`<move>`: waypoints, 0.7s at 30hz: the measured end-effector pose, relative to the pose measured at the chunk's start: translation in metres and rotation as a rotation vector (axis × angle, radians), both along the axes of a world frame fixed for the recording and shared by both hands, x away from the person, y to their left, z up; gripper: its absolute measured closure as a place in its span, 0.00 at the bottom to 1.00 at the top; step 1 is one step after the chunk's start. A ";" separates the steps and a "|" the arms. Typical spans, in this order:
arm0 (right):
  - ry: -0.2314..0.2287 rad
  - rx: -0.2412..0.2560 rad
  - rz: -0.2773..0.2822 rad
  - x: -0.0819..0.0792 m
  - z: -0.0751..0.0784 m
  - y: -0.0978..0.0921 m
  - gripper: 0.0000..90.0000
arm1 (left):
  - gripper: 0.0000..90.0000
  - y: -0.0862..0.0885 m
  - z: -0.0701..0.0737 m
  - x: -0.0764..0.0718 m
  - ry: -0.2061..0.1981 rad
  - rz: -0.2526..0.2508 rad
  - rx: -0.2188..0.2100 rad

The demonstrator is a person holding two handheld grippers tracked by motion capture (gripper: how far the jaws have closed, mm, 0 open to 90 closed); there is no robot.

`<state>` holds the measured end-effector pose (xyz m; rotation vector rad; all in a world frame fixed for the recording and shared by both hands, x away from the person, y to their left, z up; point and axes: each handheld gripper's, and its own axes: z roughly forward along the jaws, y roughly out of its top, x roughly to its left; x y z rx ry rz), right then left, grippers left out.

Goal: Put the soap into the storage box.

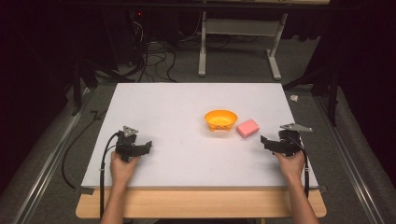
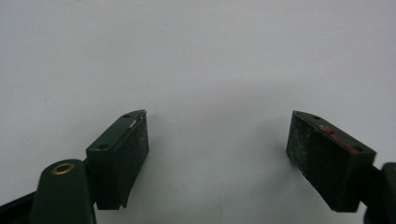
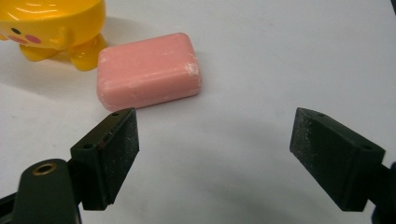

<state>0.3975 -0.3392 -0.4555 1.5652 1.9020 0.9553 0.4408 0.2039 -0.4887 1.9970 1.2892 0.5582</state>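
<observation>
Two grippers, one per hand, both resting low over the white table [image 1: 187, 154]. Left gripper [image 1: 144, 147]: held near the table's left front, jaws spread wide with nothing between them; in the left gripper view its fingertips [image 2: 135, 140] frame bare white surface. Right gripper [image 1: 265, 141]: held near the right front edge, jaws likewise parted and empty (grey three-cornered plate on top), pointing toward the middle of the table. Pink soap bar [image 3: 148, 70]: lying flat on the table just ahead of the right gripper's jaws, nearest the one at left in the right gripper view, apart from both. Yellow bowl [image 1: 220, 119]: standing upright on small feet just beside the soap, on its far side from the right gripper, with a cartoon face on its wall; whether soap and bowl touch cannot be told.
</observation>
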 end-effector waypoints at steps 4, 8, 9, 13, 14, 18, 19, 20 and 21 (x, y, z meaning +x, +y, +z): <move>-0.008 0.006 0.010 0.001 0.004 0.002 0.18 | 0.24 0.000 0.000 0.000 0.000 0.000 0.000; -0.018 0.009 0.026 0.002 0.010 0.006 0.17 | 0.24 0.000 0.000 0.000 0.000 0.000 0.000; -0.016 0.012 0.030 0.003 0.011 0.007 0.17 | 0.24 0.000 0.000 0.000 0.000 0.000 0.000; -0.007 0.023 0.040 0.006 0.014 0.012 0.16 | 0.24 0.000 0.000 0.000 0.000 0.000 0.000; -0.004 0.022 0.044 0.008 0.015 0.014 0.16 | 0.24 0.000 0.000 0.000 0.000 0.000 0.000; -0.004 0.017 0.066 0.014 0.018 0.022 0.15 | 0.24 0.000 0.000 0.000 0.000 0.000 0.000; -0.001 0.016 0.070 0.014 0.018 0.023 0.15 | 0.24 0.000 0.000 0.000 0.000 0.000 0.000; 0.000 0.015 0.077 0.016 0.019 0.025 0.15 | 0.24 0.000 0.000 0.000 0.000 0.000 0.000; 0.000 0.012 0.084 0.017 0.019 0.027 0.15 | 0.24 0.000 0.000 0.000 0.000 0.000 0.000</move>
